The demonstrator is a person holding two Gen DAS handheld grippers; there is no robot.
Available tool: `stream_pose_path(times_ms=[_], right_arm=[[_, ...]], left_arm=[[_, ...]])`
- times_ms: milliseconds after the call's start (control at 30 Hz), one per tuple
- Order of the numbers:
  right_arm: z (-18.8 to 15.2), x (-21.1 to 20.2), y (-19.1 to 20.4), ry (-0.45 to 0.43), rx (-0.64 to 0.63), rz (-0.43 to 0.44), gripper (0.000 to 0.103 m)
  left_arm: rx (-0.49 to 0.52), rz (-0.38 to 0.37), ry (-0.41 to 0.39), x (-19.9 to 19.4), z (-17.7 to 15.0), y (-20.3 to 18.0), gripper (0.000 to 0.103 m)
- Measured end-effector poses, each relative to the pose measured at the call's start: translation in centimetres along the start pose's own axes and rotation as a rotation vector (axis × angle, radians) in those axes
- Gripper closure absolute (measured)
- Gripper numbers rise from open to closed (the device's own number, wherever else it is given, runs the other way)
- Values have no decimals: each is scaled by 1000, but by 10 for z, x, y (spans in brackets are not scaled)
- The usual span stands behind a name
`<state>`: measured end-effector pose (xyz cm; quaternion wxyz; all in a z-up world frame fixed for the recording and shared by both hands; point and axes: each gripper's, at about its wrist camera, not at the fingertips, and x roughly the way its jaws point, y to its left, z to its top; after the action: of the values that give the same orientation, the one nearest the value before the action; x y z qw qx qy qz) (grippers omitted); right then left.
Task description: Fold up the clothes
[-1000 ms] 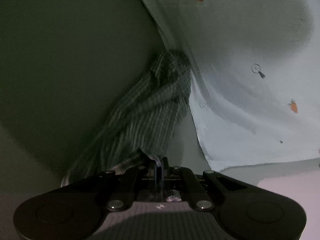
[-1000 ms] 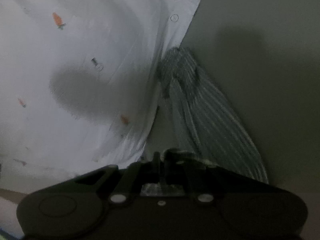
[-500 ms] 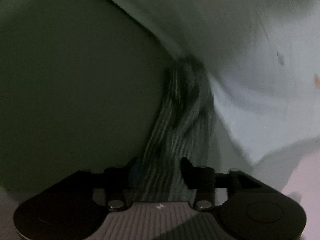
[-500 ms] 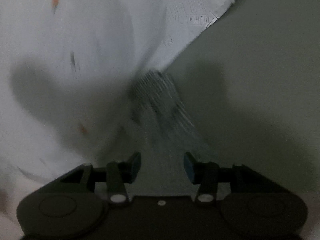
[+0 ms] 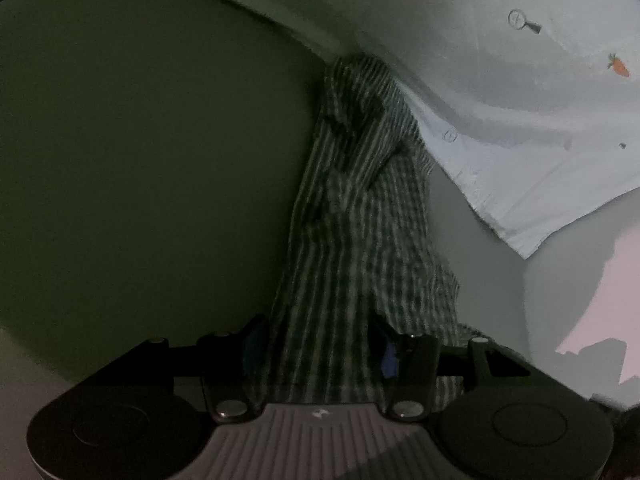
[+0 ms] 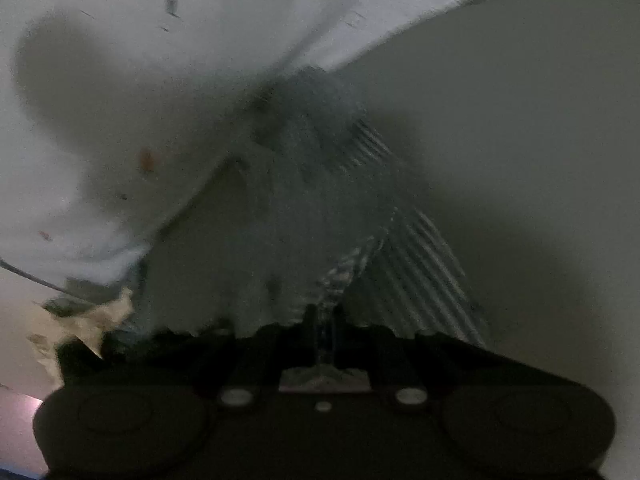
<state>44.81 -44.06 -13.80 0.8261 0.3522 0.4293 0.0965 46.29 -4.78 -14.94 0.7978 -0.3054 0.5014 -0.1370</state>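
**Striped cloth between both grippers; right one pinched, left one apart**

Surroundings: a pale blue shirt printed with small carrots lies over the far right of the left wrist view; its buttoned edge runs diagonally down to a corner at right. In the right wrist view the same shirt fills the far left, blurred. The far end of the striped cloth is tucked under that shirt edge. Bare grey-green surface lies left of the cloth. A crumpled cream scrap sits at near left in the right wrist view; cannot tell what it is.

Left gripper: jaws stand about half apart. The striped cloth runs from far centre down between them; the pads do not look pressed on it.

Right gripper: jaws have just been closing and now stand nearly together, with a thin fold of the striped cloth pinched between the fingertips. The rest of the cloth fans away toward the shirt, blurred.
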Motion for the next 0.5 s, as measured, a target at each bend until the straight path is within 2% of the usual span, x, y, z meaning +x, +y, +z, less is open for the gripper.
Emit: stream_pose_path(times_ms=[33, 67, 133, 267, 367, 400, 467, 500], right_arm=[[9, 3, 3, -6, 11, 22, 97], [18, 8, 6, -12, 26, 43, 97], [34, 24, 8, -1, 56, 81, 97], [47, 80, 16, 67, 36, 98, 96], [48, 120, 22, 143, 29, 72, 91], [49, 123, 25, 155, 18, 50, 86], [51, 105, 30, 70, -25, 25, 69], [52, 95, 33, 22, -47, 14, 51]], left_arm=[[2, -2, -5, 0, 2, 1, 50], [7, -5, -12, -1, 3, 1, 57], [23, -12, -27, -2, 6, -2, 61], [27, -22, -59, -1, 4, -3, 61], [20, -20, -48, 2, 1, -3, 54], [33, -14, -40, 4, 1, -4, 51], [73, 9, -44, 10, 1, -9, 51], [100, 21, -48, 15, 2, -12, 51]])
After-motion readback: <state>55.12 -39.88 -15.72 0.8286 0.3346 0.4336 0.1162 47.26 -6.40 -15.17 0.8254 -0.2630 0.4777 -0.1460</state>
